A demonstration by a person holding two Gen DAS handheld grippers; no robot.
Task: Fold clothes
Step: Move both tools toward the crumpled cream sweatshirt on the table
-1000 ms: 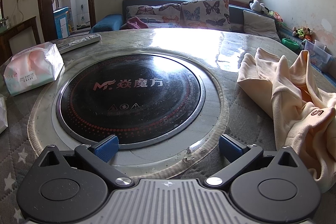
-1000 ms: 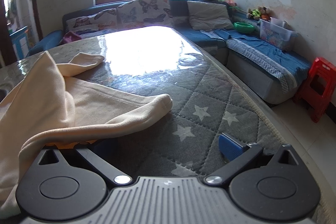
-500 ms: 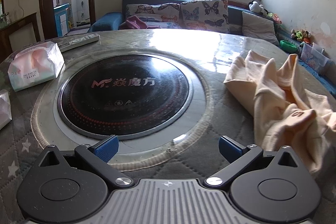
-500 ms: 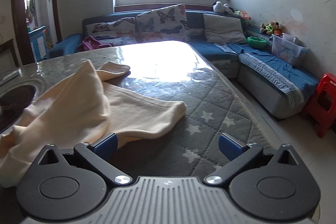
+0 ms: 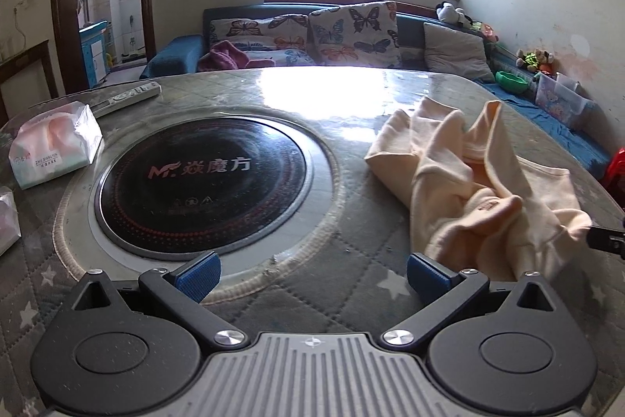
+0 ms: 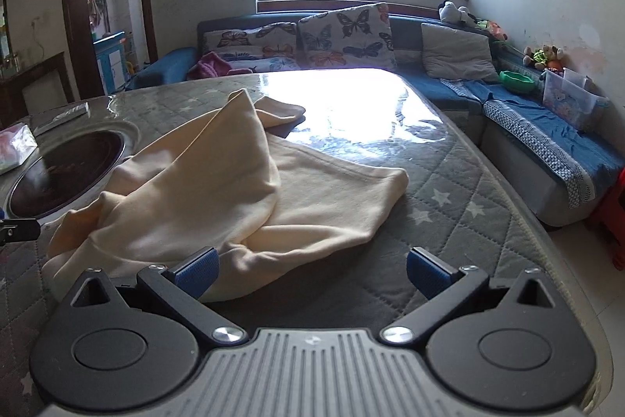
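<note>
Both grippers pulled back since earlier. Cream garment (image 6: 218, 198) crumpled on quilted table (image 6: 449, 213), one fold peaked. Left gripper (image 5: 310, 274) and right gripper (image 6: 310, 272): jaws wide, empty.

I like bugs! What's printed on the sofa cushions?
Colourful butterflies on white cushions, clearest in the right wrist view.

The cream garment (image 6: 218, 190) is soft, matt knit cloth, faintly fuzzy, with a stitched hem. Under it the table cover (image 6: 449, 206) is quilted grey fabric printed with stars, overlaid farther back by a clear glossy sheet that glares under the window. The round induction cooktop (image 5: 203, 178) is smooth black glass, ringed by brushed metal. The tissue pack (image 5: 50, 151) is crinkled shiny plastic film. Gripper fingers (image 5: 197, 270) carry ribbed blue pads on matt black plastic arms.
</note>
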